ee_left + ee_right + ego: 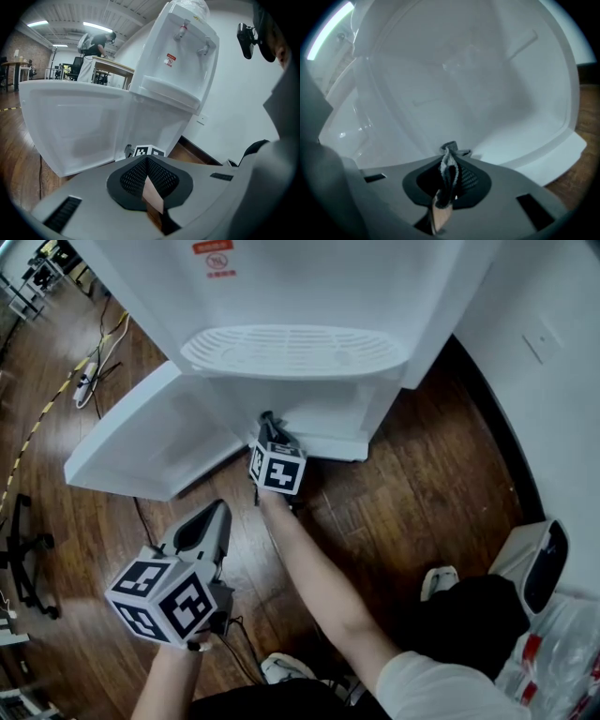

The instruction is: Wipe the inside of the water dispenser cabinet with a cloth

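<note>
At the cabinet mouth, right gripper jaws clamp a bunched fold of the cloth, judged soft, light and prone to slip; left gripper jaws closed, empty.

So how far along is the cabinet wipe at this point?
Done: cabinet door open, right gripper shut on the cloth. In hand: that gripper is at the cabinet mouth, pointing inside. To do: the wiping itself; no wiped area shows. The left gripper is shut and empty.
</note>
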`<state>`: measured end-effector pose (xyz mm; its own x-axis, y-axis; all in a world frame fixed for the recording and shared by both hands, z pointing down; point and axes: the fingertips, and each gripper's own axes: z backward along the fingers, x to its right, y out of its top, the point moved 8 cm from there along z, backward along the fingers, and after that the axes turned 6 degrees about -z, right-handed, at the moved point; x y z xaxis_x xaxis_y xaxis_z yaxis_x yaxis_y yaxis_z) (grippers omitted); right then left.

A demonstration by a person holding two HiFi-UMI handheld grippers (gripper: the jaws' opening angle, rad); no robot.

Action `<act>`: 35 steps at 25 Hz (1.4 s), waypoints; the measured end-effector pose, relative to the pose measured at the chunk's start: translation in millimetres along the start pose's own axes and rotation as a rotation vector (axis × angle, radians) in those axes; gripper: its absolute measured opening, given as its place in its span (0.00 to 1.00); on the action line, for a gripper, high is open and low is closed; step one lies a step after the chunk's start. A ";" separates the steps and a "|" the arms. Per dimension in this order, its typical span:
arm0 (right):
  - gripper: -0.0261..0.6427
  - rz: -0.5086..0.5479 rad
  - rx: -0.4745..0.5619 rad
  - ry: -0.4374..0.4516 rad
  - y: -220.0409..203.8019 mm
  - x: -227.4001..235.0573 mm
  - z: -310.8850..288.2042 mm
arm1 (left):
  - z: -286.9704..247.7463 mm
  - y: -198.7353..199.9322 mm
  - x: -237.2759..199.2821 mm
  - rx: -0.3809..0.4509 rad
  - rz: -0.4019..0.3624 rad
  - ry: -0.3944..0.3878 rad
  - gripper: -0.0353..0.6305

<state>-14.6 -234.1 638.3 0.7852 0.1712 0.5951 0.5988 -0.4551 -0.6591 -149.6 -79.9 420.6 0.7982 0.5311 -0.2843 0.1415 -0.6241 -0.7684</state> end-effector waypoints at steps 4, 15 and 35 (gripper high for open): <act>0.11 -0.040 0.098 -0.160 14.5 32.5 20.6 | -1.9 2.8 2.6 0.004 -0.008 -0.002 0.04; 0.11 -0.245 0.275 -0.386 56.3 114.5 88.0 | -24.2 9.6 13.6 0.011 -0.001 -0.006 0.04; 0.10 0.159 -0.428 0.286 -25.4 -64.0 137.9 | 8.0 -49.1 -47.8 -0.212 0.218 0.317 0.04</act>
<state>-58.3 -113.0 553.5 0.7506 -0.1464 0.6444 0.3115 -0.7816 -0.5404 -199.4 -70.1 467.4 0.9583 0.1925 -0.2111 0.0407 -0.8233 -0.5662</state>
